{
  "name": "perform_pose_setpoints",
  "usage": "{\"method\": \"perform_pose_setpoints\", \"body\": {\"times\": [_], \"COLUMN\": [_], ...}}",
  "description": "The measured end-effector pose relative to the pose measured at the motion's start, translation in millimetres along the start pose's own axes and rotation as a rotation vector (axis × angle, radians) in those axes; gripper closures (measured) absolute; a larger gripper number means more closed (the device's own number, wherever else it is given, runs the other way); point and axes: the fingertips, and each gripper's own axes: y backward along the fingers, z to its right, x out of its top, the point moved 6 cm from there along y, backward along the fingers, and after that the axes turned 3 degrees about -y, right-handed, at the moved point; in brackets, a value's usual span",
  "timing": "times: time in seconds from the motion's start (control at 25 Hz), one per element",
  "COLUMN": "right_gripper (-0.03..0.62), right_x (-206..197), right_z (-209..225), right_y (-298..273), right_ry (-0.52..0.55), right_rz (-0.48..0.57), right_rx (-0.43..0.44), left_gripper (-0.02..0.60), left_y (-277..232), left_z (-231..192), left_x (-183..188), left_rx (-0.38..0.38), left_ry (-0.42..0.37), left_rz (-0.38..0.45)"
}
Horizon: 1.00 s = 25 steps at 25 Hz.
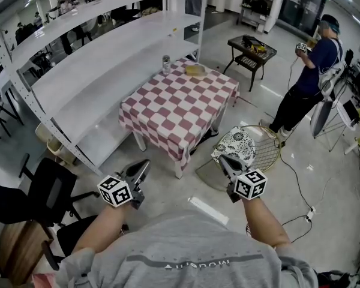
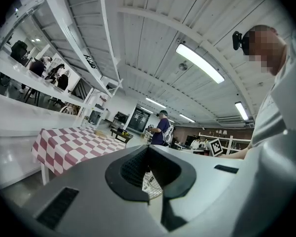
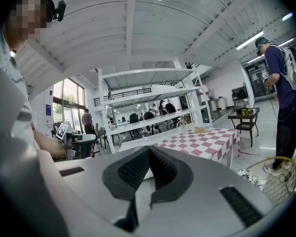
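Both grippers are held out at waist height over the floor, short of a table with a red-and-white checked cloth. My left gripper is shut, its dark pads meeting at the tip with nothing between them. In the same way, my right gripper is shut and empty, with its pads touching; it hangs above a patterned cloth lying in a round wire basket. On the table's far end stand a can and a shallow yellowish dish.
A long white shelving rack runs along the left. A black chair stands at the lower left and a white flat object lies on the floor. At the right, a person stands near a small black table. Cables cross the floor.
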Motion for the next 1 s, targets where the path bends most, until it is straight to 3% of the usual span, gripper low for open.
{"method": "perform_pose_setpoints", "body": {"times": [0.6, 1.0], "right_gripper": [0.569, 0.569], "right_x": [16.6, 28.4], "right_z": [49.8, 76.8], "right_y": [10.9, -29.5], "right_ry": [0.015, 0.009], "right_rz": [-0.013, -0.029], "right_rx": [0.098, 0.138], "left_gripper": [0.566, 0.566], "left_y": [-48.1, -81.1], "left_z": [45.9, 30.2], "left_x": [-9.2, -12.4], "left_rx": [0.084, 0.089], "left_ry": [-0.026, -0.005], "left_rz": [0.021, 0.009]}}
